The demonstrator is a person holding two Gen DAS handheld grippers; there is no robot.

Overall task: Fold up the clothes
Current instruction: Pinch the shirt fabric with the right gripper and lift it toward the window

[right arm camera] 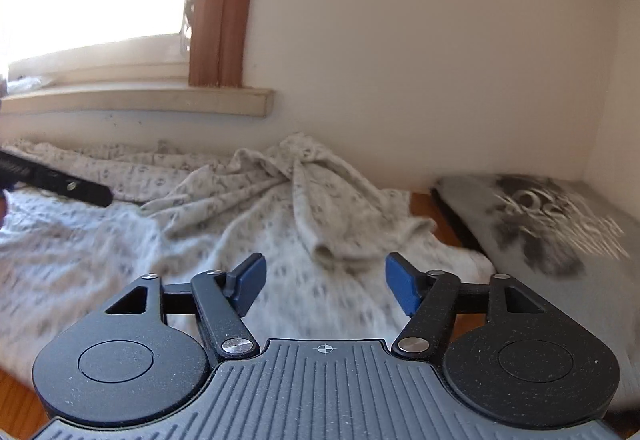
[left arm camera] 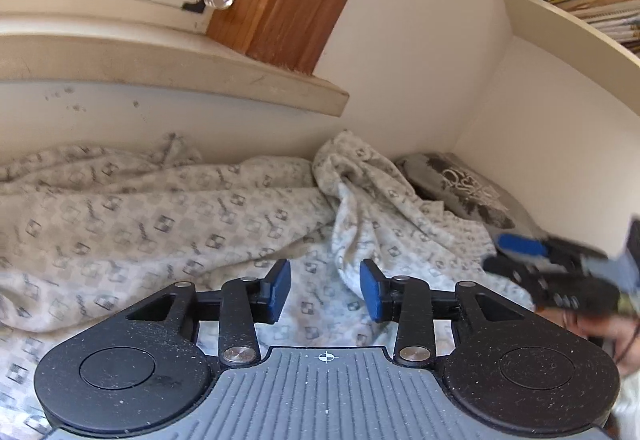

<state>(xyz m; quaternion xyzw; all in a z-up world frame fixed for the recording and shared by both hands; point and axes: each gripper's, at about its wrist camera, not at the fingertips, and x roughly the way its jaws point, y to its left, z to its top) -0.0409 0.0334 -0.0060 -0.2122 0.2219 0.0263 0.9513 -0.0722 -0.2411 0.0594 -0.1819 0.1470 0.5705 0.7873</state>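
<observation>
My left gripper and right gripper both hover with jaws apart, grasping nothing, over the rumpled patterned pyjama garment spread on the desk, beside a folded grey printed shirt

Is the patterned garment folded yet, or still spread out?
Not folded. The patterned garment lies spread and rumpled, one sleeve twisted across it. Both grippers are open and hold nothing.
</observation>
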